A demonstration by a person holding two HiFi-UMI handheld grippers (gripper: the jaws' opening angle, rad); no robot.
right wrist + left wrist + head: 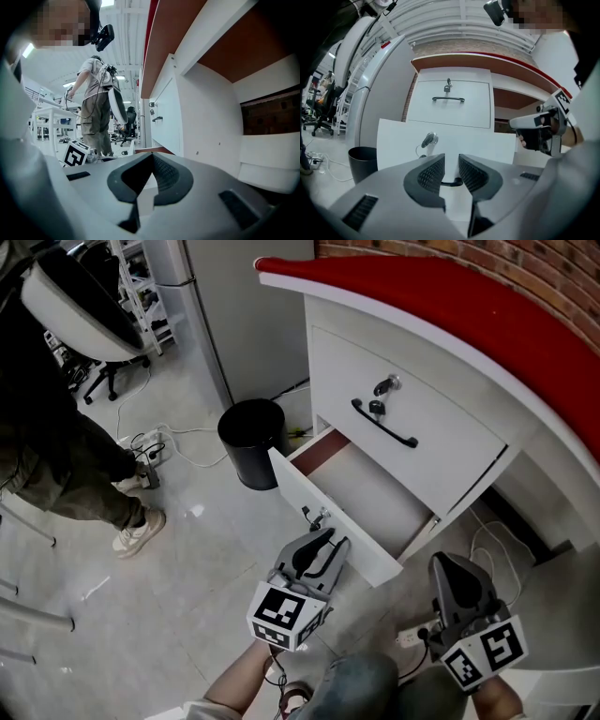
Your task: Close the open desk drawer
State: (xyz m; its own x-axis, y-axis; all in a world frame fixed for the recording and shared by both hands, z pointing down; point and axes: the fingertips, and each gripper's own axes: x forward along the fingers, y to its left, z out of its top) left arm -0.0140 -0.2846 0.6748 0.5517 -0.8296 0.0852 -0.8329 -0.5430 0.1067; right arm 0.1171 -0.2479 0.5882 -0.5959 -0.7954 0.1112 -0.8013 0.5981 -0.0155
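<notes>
The white desk (525,442) with a red top has its lower drawer (375,495) pulled out; the drawer's front panel (291,479) faces me. In the left gripper view this panel (401,140) fills the middle, with a key (430,138) in its lock and a black handle (452,183) showing between the jaws. My left gripper (323,538) (451,161) is open by a narrow gap, just in front of the panel, holding nothing. My right gripper (450,563) (151,157) is shut and empty, to the right of the drawer beside the desk's side. The upper drawer (412,427) is closed.
A black bin (251,442) stands on the floor left of the drawer. A person (75,465) stands at the far left, with cables and a power strip (150,444) nearby. Another power strip (408,638) lies by my right gripper. A grey cabinet (244,306) stands behind the bin.
</notes>
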